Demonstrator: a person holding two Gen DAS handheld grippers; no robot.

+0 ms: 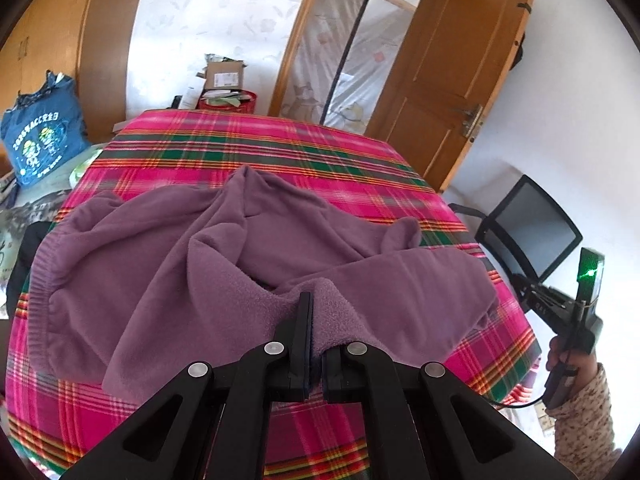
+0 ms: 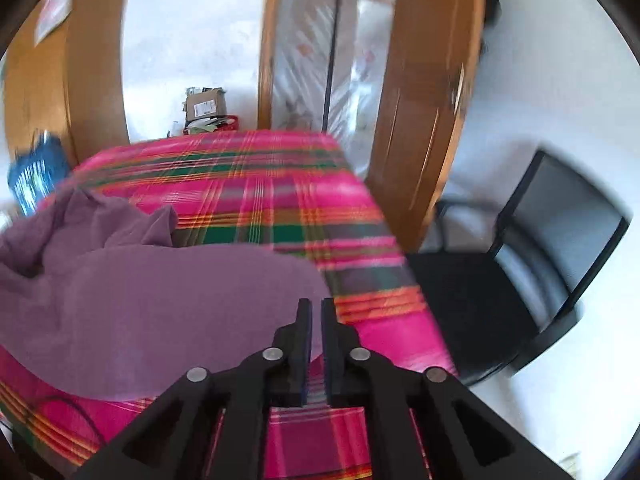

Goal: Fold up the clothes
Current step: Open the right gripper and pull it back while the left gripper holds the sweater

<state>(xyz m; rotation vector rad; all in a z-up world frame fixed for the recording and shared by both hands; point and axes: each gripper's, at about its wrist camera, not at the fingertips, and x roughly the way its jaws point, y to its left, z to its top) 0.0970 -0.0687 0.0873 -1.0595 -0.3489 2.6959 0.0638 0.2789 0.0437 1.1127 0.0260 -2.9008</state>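
Observation:
A purple fleece garment (image 1: 208, 264) lies crumpled on a table with a pink, green and orange plaid cloth (image 1: 280, 148). My left gripper (image 1: 314, 300) is shut on a fold of the garment's near edge, with fleece draped over its right finger. The garment also shows in the right wrist view (image 2: 168, 300), left of centre. My right gripper (image 2: 316, 304) hangs over the table's right part by the garment's right edge, its jaws nearly together with a narrow gap and nothing between them. The right gripper also shows held in a hand off the table's right side in the left wrist view (image 1: 576, 312).
A black chair (image 2: 532, 272) stands right of the table. A wooden door (image 1: 452, 72) stands open behind it. A blue bag (image 1: 40, 136) sits at the far left. A cardboard box (image 1: 224, 76) and a red container (image 1: 228, 102) lie beyond the table's far edge.

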